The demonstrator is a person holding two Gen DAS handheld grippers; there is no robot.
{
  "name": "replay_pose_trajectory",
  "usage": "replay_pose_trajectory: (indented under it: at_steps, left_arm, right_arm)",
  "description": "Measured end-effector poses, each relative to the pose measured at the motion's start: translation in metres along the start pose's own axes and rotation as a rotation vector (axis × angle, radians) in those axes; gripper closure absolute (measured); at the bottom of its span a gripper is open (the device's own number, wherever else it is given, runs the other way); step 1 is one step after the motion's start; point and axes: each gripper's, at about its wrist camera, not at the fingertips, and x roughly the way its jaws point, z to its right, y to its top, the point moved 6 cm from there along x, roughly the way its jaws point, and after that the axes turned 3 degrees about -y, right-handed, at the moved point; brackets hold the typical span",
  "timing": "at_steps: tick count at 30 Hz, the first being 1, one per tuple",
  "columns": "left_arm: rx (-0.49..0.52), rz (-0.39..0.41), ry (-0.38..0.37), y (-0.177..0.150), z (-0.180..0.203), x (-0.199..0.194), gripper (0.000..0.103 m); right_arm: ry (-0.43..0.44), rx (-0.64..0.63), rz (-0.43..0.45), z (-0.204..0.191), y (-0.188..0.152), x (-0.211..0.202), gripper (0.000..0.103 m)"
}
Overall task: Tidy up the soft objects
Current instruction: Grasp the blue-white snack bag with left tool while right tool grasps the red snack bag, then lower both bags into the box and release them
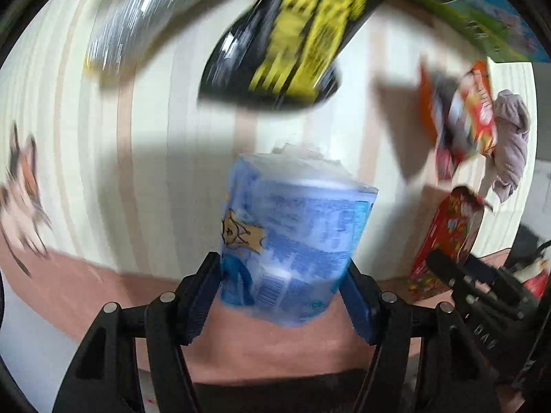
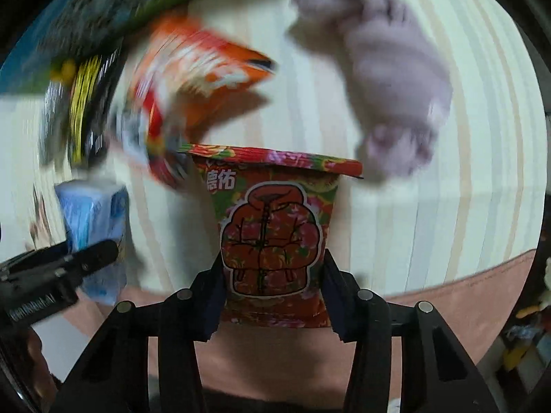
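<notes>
My left gripper (image 1: 282, 296) is shut on a blue tissue pack (image 1: 296, 241) with white tissue at its top, held above the striped bed sheet (image 1: 144, 137). My right gripper (image 2: 272, 296) is shut on a red flowered packet (image 2: 272, 234) with a jacket drawing. Each view shows the other: the red packet (image 1: 444, 237) at the right of the left wrist view, the blue pack (image 2: 93, 220) at the left of the right wrist view. Both views are blurred.
On the sheet lie a black and yellow bag (image 1: 292, 41), a silver bag (image 1: 137, 34), an orange snack bag (image 2: 203, 72) and a crumpled lilac cloth (image 2: 389, 79). A green and blue box (image 1: 482, 17) lies at the far edge. A pink border (image 2: 465, 289) runs along the near edge.
</notes>
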Motion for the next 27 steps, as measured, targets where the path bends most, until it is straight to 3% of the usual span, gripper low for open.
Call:
replay_pose_trajectory:
  at_steps: [5, 12, 14, 17, 19, 22, 27]
  left_arm:
    - [-0.010, -0.003, -0.022, -0.004, -0.010, 0.020, 0.036]
    - [0.040, 0.015, 0.034, 0.011, 0.009, 0.029, 0.035]
    - [0.044, 0.024, 0.042, 0.011, 0.014, 0.030, 0.038]
    - [0.052, 0.046, 0.044, 0.007, 0.022, 0.029, 0.054]
    - [0.069, 0.073, 0.045, 0.000, 0.030, 0.025, 0.057]
    - [0.085, 0.114, -0.005, -0.007, 0.040, 0.000, 0.058]
    - [0.099, 0.221, -0.130, -0.006, 0.061, -0.072, 0.058]
  right_arm:
    - [-0.046, -0.058, -0.020, -0.005, -0.026, 0.009, 0.051]
    - [-0.093, -0.043, -0.005, -0.033, -0.016, 0.016, 0.050]
    - [-0.104, -0.043, -0.005, -0.033, -0.019, 0.020, 0.049]
    - [-0.120, -0.048, 0.000, -0.036, -0.021, 0.021, 0.052]
    - [-0.121, -0.053, 0.011, -0.044, -0.027, 0.019, 0.055]
    - [-0.075, -0.068, 0.014, -0.061, -0.030, 0.006, 0.056]
    - [0.025, -0.114, 0.100, -0.084, -0.039, -0.063, 0.056]
